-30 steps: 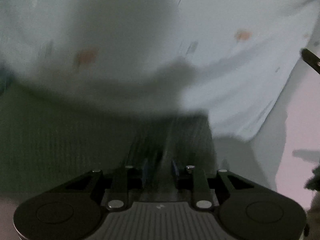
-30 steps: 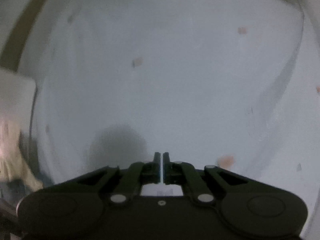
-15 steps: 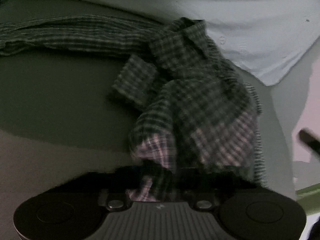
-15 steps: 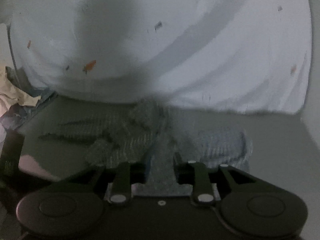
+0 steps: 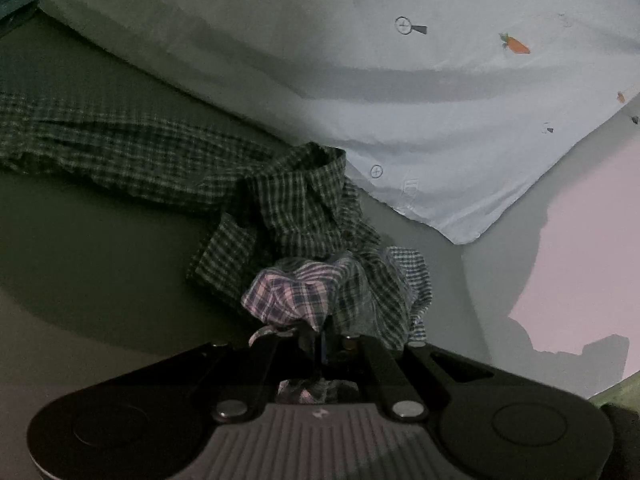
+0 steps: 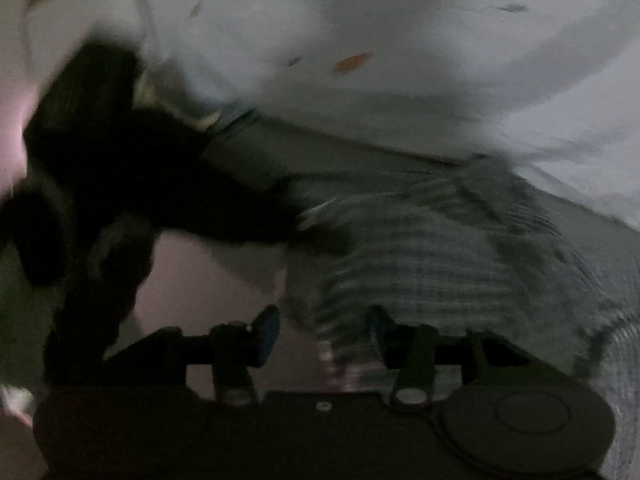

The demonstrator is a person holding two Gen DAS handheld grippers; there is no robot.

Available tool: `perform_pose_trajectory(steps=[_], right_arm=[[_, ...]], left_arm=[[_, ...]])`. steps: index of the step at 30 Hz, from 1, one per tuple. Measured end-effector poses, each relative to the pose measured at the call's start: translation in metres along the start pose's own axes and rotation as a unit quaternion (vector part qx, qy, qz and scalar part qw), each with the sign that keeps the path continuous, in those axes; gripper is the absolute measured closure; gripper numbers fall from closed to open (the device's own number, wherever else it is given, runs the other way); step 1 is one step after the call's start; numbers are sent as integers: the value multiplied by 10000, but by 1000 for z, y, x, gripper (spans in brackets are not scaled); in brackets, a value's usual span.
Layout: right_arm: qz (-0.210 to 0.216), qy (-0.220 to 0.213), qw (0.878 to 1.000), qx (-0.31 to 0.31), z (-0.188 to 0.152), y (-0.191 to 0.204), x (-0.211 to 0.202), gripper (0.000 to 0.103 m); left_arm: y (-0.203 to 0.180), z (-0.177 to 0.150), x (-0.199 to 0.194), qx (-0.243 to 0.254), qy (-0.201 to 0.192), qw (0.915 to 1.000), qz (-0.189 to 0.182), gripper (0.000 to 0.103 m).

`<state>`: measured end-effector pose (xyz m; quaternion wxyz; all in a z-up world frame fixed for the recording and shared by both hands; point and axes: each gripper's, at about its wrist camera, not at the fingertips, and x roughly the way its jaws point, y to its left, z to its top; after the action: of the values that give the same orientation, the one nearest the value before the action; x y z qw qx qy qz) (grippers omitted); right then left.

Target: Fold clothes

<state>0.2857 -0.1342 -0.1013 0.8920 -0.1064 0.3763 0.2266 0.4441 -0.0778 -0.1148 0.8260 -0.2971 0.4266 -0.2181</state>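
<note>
A crumpled dark checked shirt (image 5: 300, 208) lies on a grey-green surface (image 5: 80, 272), one sleeve stretched out to the left. My left gripper (image 5: 320, 340) is shut on a bunched fold of the shirt, whose paler inner side shows just above the jaws. In the blurred right wrist view the shirt (image 6: 420, 260) fills the middle. My right gripper (image 6: 324, 332) hovers low over its near edge and its jaws are opening; some fabric lies between the blue pads (image 6: 268, 328), which do not press on it. The left gripper (image 6: 316, 224) reaches in from the left as a dark shape.
A white sheet with small carrot prints (image 5: 400, 100) covers the area behind the shirt, its corner hanging at the right. A pale pink surface (image 5: 580, 260) lies to the right. Light crumpled cloth (image 6: 208, 120) shows behind the dark gripper.
My left gripper closed on the shirt's bunched fold and sank a little. My right gripper dropped from above the white sheet down to the shirt, and its jaws spread apart.
</note>
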Motion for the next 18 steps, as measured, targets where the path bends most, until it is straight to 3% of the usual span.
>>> perform_pose_trajectory(steps=[3, 5, 6, 11, 13, 16, 18], right_arm=[[-393, 15, 9989, -266, -1, 16, 19, 52], [-628, -98, 9971, -427, -3, 18, 22, 88], [-804, -220, 9954, -475, -4, 12, 11, 99], [-1721, -850, 9791, -667, -3, -22, -47, 100], [-2342, -995, 9654, -573, 0, -53, -80, 100], [-3380, -1163, 9333, -339, 4, -126, -132, 101], [-4081, -1187, 9047, -289, 4, -179, -160, 101]], left_arm=[[-7, -1, -13, 50, 13, 9999, -125, 102], [-13, -1, -25, 85, 11, 9997, -228, 102], [-17, 0, -33, 104, -10, 9994, -329, 102], [-56, 20, -45, 277, -286, 9922, -1182, 101], [-77, 28, -49, 485, -411, 9861, -1534, 100], [-102, 37, -52, 738, -655, 9768, -1902, 81], [-111, 36, -46, 870, -708, 9766, -1834, 76]])
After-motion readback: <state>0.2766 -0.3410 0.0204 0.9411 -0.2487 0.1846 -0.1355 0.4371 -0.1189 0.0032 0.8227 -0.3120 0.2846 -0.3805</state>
